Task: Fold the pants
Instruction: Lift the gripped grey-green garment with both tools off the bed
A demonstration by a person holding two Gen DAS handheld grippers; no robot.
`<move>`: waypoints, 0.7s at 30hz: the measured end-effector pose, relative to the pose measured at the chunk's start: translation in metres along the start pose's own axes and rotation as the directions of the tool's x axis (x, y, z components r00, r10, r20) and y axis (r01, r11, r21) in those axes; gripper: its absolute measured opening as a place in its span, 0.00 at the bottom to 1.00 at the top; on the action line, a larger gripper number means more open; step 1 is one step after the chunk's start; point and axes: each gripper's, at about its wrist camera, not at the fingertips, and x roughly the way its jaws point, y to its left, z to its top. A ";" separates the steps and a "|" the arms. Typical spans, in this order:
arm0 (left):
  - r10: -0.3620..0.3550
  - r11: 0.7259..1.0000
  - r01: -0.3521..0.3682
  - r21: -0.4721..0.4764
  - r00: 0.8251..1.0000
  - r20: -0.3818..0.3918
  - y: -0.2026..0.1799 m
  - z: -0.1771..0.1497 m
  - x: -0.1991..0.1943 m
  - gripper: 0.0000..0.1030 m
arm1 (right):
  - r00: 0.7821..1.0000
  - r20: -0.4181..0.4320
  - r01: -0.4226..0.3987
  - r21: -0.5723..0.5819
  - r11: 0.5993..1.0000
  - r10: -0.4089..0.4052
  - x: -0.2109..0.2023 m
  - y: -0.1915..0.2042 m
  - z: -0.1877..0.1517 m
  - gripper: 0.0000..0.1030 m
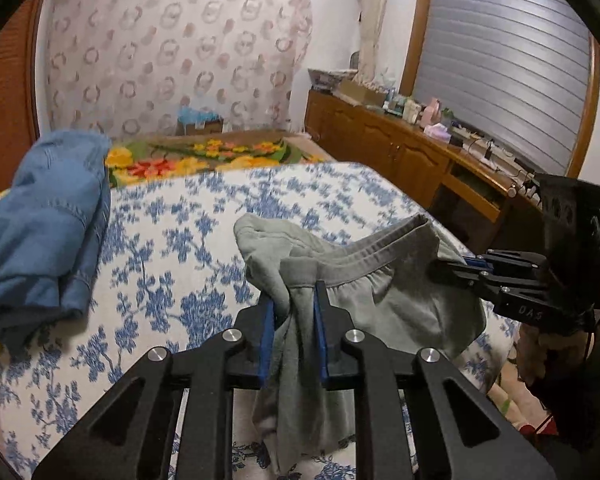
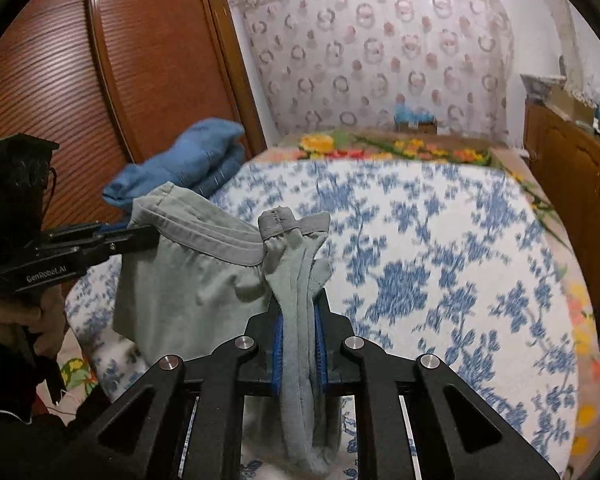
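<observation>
Pants [image 1: 380,280] pinched between both grippers' jaws.

White lettering reading "GenRobot.AI" runs along the black side of the left hand-held gripper [image 2: 140,236], seen from the right wrist view. In the left wrist view the right hand-held gripper [image 1: 440,268] carries small white characters, upside down and too unclear to read.

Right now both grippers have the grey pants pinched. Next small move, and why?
Probably draw the left gripper and right gripper apart: the grey pants waistband sags bunched between them, and the fabric hangs crumpled over the floral bedspread.
</observation>
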 end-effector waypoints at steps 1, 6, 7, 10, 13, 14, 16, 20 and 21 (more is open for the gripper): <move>-0.001 1.000 0.001 0.005 1.000 0.010 -0.002 0.003 -0.003 0.18 | 1.000 0.012 0.002 -0.003 1.000 -0.002 -0.004 0.001 0.002 0.12; -0.010 1.000 0.009 0.023 0.998 0.063 -0.008 0.016 -0.021 0.18 | 0.998 0.066 0.010 -0.022 1.000 -0.009 -0.026 0.005 0.011 0.12; -0.010 1.000 0.008 0.027 0.997 0.071 -0.009 0.019 -0.024 0.18 | 0.997 0.074 0.012 -0.028 1.000 -0.010 -0.032 0.007 0.012 0.12; -0.007 0.999 0.004 0.038 0.995 0.096 -0.010 0.026 -0.032 0.18 | 0.995 0.100 0.017 -0.042 0.999 -0.013 -0.042 0.010 0.017 0.12; -0.004 0.999 -0.001 0.043 0.993 0.119 -0.009 0.031 -0.038 0.18 | 0.993 0.120 0.019 -0.053 0.998 -0.012 -0.047 0.012 0.022 0.12; -0.002 0.999 -0.004 0.044 0.992 0.124 -0.009 0.033 -0.040 0.18 | 0.992 0.125 0.020 -0.057 0.998 -0.012 -0.049 0.013 0.024 0.12; 0.003 0.999 -0.009 0.047 0.991 0.131 -0.007 0.034 -0.041 0.18 | 0.991 0.131 0.021 -0.064 0.998 -0.012 -0.050 0.013 0.024 0.12; 0.009 0.999 -0.015 0.046 0.991 0.133 -0.004 0.036 -0.040 0.18 | 0.991 0.134 0.016 -0.076 0.997 -0.006 -0.048 0.015 0.027 0.12; 0.011 0.999 -0.017 0.046 0.991 0.132 -0.003 0.036 -0.040 0.18 | 0.991 0.134 0.013 -0.079 0.997 -0.003 -0.046 0.015 0.028 0.12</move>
